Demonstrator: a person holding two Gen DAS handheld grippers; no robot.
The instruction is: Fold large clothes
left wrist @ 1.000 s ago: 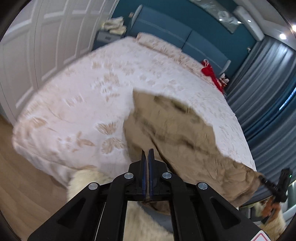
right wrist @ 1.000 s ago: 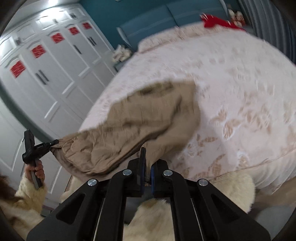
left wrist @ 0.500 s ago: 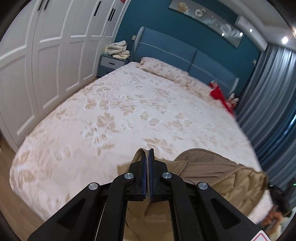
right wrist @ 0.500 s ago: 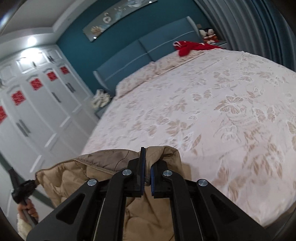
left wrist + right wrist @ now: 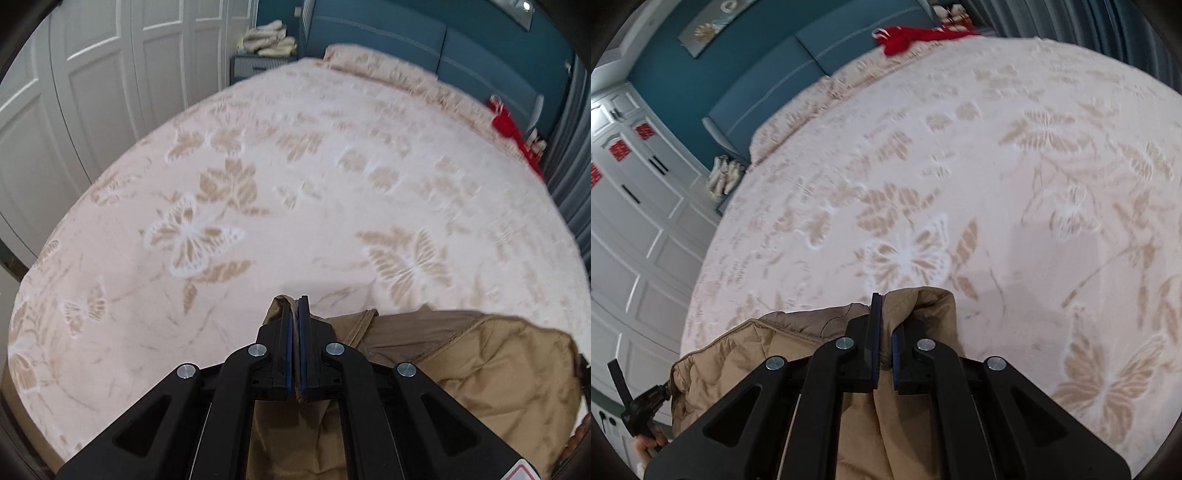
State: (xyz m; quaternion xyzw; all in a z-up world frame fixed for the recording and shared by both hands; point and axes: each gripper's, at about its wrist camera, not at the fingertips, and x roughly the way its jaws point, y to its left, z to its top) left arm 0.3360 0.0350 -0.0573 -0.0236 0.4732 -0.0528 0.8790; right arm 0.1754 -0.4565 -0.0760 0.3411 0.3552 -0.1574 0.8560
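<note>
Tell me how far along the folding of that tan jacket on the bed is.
Early stage. Done: both grippers have hold of the tan jacket, the left gripper and the right gripper each shut on an edge of it. In hand: the jacket hangs bunched between them over the near end of the bed. Left: laying it flat on the bedspread and making every fold; no neat fold shows yet.

Both wrist views close, angled down over bed [image 5: 332,177]; share bedspread, headboard [image 5: 783,85]
</note>
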